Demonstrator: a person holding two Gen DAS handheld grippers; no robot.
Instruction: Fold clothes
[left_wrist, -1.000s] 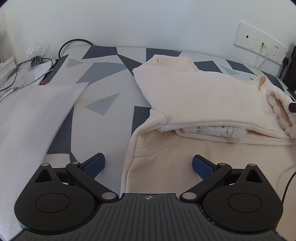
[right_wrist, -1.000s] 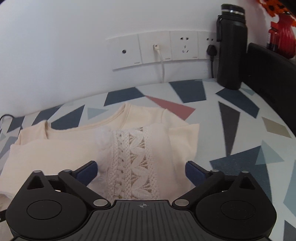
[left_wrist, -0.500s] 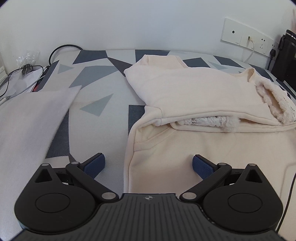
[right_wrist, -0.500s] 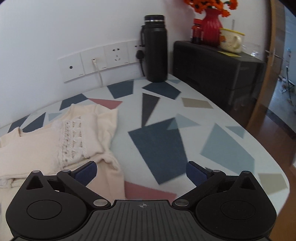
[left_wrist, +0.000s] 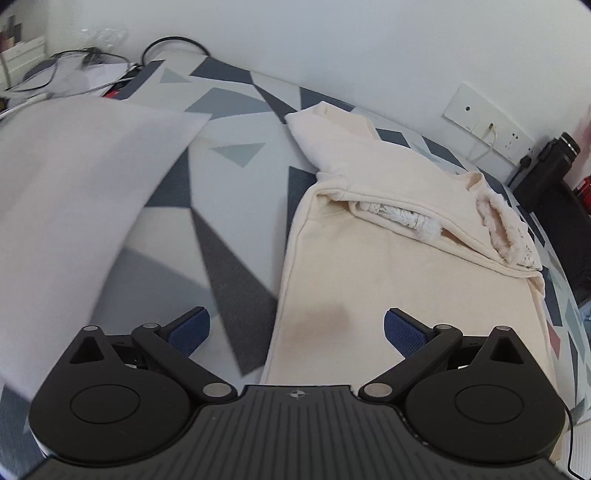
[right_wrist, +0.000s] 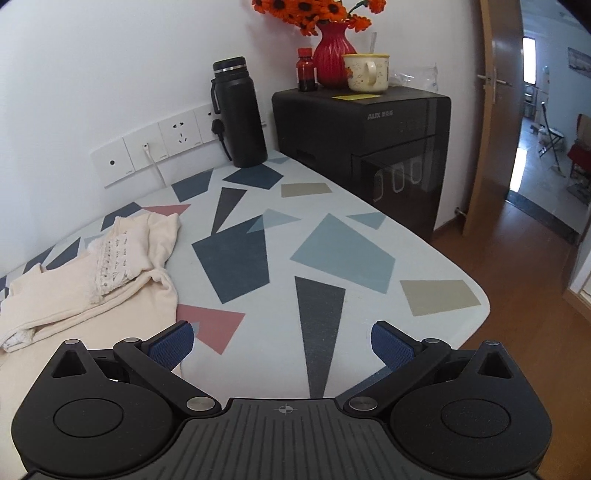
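Your cream garment (left_wrist: 388, 236) lies partly folded on the table (right_wrist: 332, 236), its top half doubled over the lower part so that white lace trim (left_wrist: 399, 218) peeks out from under the fold; in the right wrist view it sits at the table's left side, lace panel facing up. Your left tongs (left_wrist: 295, 328) hang spread wide over the garment's left edge, one blue pad over the bare tabletop and the other over the cream cloth, gripping nothing. Your right tongs (right_wrist: 282, 343) are likewise spread and empty, above the bare patterned top just right of the garment. A white cloth (left_wrist: 74, 192) lies well apart on the left side of the table, with cables (left_wrist: 74, 70) beyond it. The tabletop is pale with grey, blue, tan and pink geometric shapes. Against the white wall are wall sockets (right_wrist: 155, 147) and a black flask (right_wrist: 238, 114). Beside the table stands a black cabinet (right_wrist: 369, 129) carrying a red vase (right_wrist: 334, 55) of orange flowers, a small bottle (right_wrist: 306, 70) and a mug (right_wrist: 367, 72). A wooden door (right_wrist: 498, 110) opens onto wood flooring.
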